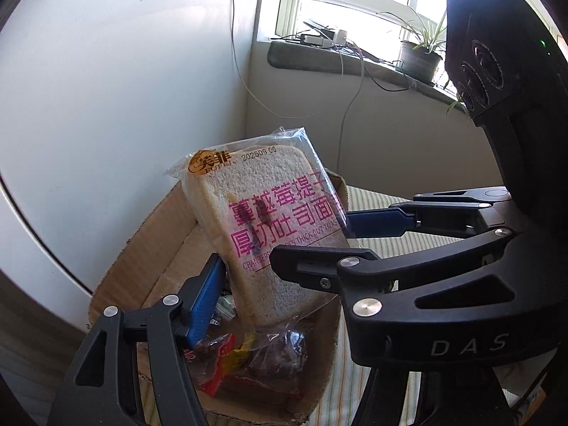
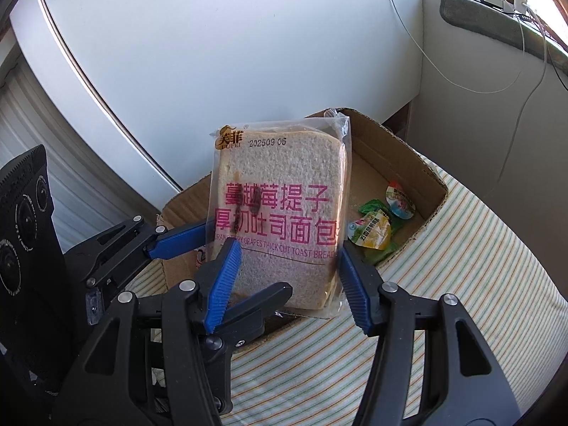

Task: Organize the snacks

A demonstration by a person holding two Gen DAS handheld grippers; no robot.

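With the left tongs (image 1: 248, 266), pinched the bread packet (image 1: 262, 220) low down, blue pad at its left edge, black finger across its front. With the right tongs (image 2: 289, 248), bracketed the same packet from its two side edges, pads touching the wrapper. Could not tell whether squeezing or merely resting there. Held the packet roughly upright, leaning a little, in the air just above an open cardboard box (image 2: 401, 152). Showed a thick white slice through clear wrap, with pink lettering and a gold logo at the top corner. Found small snacks already lying on the box floor: green and yellow sachets (image 2: 372, 234) toward one end, red and yellow wrappers (image 1: 227, 358) under the bread. Stood the box on a striped cloth (image 2: 461, 266), close to a white wall – a potted plant (image 1: 420, 58) farther off on the windowsill.
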